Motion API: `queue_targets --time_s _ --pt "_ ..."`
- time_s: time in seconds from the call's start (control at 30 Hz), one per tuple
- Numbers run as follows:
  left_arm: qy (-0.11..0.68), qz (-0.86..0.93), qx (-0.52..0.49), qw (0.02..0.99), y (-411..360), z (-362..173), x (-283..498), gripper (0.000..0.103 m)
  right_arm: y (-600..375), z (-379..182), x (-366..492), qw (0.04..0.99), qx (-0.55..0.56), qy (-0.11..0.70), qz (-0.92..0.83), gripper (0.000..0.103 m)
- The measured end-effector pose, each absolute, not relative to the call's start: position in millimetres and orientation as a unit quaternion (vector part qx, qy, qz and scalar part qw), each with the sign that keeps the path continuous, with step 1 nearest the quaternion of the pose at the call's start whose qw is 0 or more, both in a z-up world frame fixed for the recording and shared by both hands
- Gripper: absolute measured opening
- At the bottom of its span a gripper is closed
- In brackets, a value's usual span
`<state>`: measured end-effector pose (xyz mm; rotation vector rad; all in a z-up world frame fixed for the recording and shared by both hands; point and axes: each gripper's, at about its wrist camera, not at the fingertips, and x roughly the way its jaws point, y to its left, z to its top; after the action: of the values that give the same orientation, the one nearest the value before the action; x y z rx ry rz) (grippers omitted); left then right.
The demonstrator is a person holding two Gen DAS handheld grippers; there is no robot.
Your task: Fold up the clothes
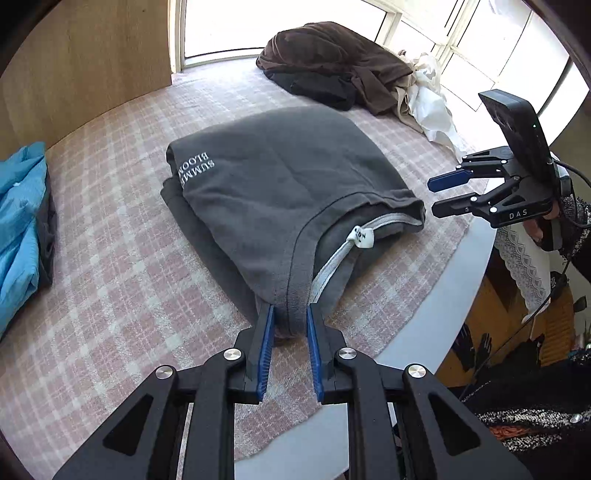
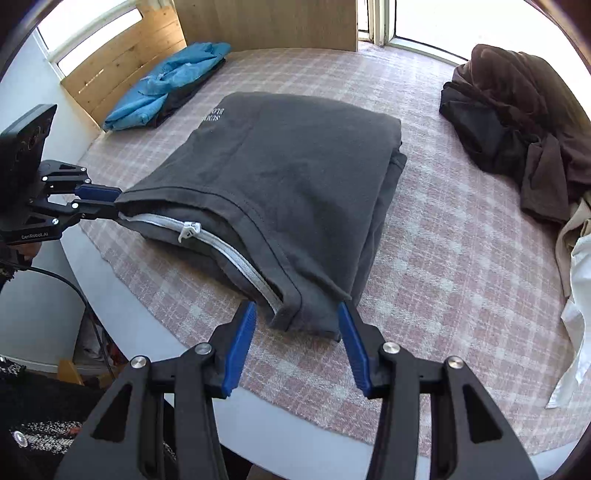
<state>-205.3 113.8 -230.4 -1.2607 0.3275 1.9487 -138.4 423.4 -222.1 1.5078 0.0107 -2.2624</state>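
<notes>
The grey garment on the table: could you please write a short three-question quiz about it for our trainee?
1. What does the left gripper hold between its pads?
2. True or false: the right gripper is clamped on the grey garment.
3. What colour is the top garment of the pile beside the wooden panel? A blue, B brown, C white.

Key: 1, an edge of the grey garment. 2, false: its jaws stand open on either side of a corner. 3, A, the blue garment.
</notes>
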Motion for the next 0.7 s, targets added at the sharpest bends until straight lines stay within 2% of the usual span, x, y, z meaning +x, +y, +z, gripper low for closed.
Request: queue_targets --time_s 0.07,0.2,0.3,0.4,0.6,0.7 --pt "0.121 0.778 -0.472 0.396 123 -216 -222 0.028 426 -213 -151 0.21 0.523 -0.035 -0.825 0.046" --pt "0.098 0.765 -0.481 0.417 142 -220 -250 0.028 405 -237 -176 0.208 0.534 -0.057 -0.817 0.046" --pt "0.13 0.745 -0.51 0.411 151 -255 -250 0.028 387 -272 -174 0.213 0.579 -0.031 -0.787 0.046" --pt "0.143 0.711 -0.555 0.408 148 -292 -240 0.027 384 -274 -159 0.227 0.582 0.009 -0.781 0.046" --pt "0.112 0.735 -0.516 0.426 134 -248 -235 0.028 406 -216 -182 0.208 0.523 -0.037 -0.826 0.046" --pt "0.111 0.768 -0.479 0.41 153 -230 -266 0.031 408 -210 -213 0.214 0.504 -0.065 -0.834 0.046"
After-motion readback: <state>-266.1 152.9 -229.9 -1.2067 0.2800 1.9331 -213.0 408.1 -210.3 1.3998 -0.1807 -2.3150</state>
